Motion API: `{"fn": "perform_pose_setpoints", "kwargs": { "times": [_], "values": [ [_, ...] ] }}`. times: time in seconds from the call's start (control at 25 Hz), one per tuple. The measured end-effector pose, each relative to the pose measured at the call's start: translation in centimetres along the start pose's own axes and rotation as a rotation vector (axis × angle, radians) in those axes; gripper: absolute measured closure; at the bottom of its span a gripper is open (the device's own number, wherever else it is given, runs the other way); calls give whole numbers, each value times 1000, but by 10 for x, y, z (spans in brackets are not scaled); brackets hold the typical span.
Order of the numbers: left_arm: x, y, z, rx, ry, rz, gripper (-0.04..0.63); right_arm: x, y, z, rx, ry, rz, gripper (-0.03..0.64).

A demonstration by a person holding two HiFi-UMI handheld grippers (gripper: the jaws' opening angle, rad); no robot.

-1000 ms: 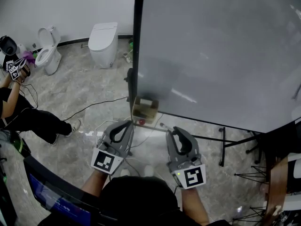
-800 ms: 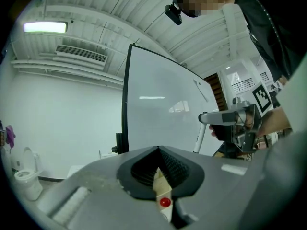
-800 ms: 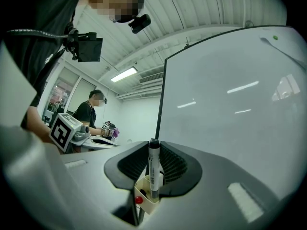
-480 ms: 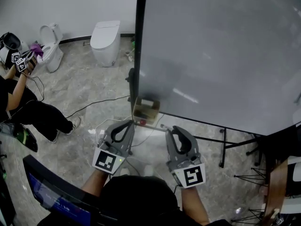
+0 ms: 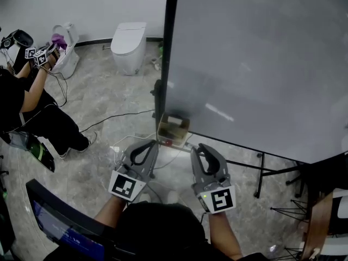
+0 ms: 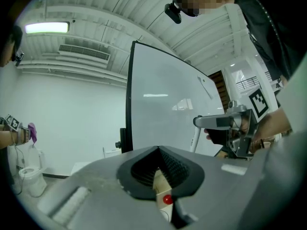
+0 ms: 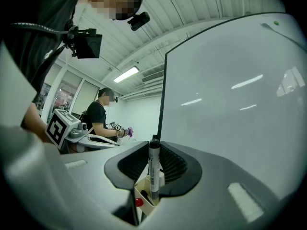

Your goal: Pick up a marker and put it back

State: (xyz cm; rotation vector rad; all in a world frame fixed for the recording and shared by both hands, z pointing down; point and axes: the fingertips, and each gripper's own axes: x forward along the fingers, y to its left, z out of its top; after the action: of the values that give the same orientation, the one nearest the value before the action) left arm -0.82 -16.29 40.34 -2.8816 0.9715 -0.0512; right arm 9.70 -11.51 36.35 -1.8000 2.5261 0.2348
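A black-capped marker [image 7: 154, 169] stands upright between the jaws of my right gripper [image 7: 154, 145], which is shut on it. In the head view the right gripper [image 5: 200, 148] hovers just in front of the whiteboard [image 5: 261, 64], and the marker's tip [image 5: 188, 144] pokes out toward a small cardboard box [image 5: 173, 128] at the board's lower left corner. The box [image 7: 144, 195] holds a red-capped item [image 7: 139, 202]. My left gripper [image 5: 150, 144] is beside the right one, shut and holding nothing. The box [image 6: 158, 183] and the red cap [image 6: 167, 200] show through its jaws.
Two white toilets [image 5: 129, 45] [image 5: 68, 58] stand by the far wall. A person in black [image 5: 32, 107] with marker-cube grippers is at the left. A cable [image 5: 109, 121] runs over the marble floor. The board's stand legs [image 5: 261, 173] are at the right and a screen [image 5: 60, 227] at the bottom left.
Both grippers keep nearly the same place and the marker stays gripped. The head view has swung slightly, and the person at the left has come further into view.
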Motion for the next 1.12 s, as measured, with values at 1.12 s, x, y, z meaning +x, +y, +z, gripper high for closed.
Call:
{"fn": "perform_pose_setpoints", "kwargs": {
  "times": [1.12],
  "values": [
    [-20,21,-15,-25,61,163,591,64,-3,-96,64,117,126,540]
  ]
}}
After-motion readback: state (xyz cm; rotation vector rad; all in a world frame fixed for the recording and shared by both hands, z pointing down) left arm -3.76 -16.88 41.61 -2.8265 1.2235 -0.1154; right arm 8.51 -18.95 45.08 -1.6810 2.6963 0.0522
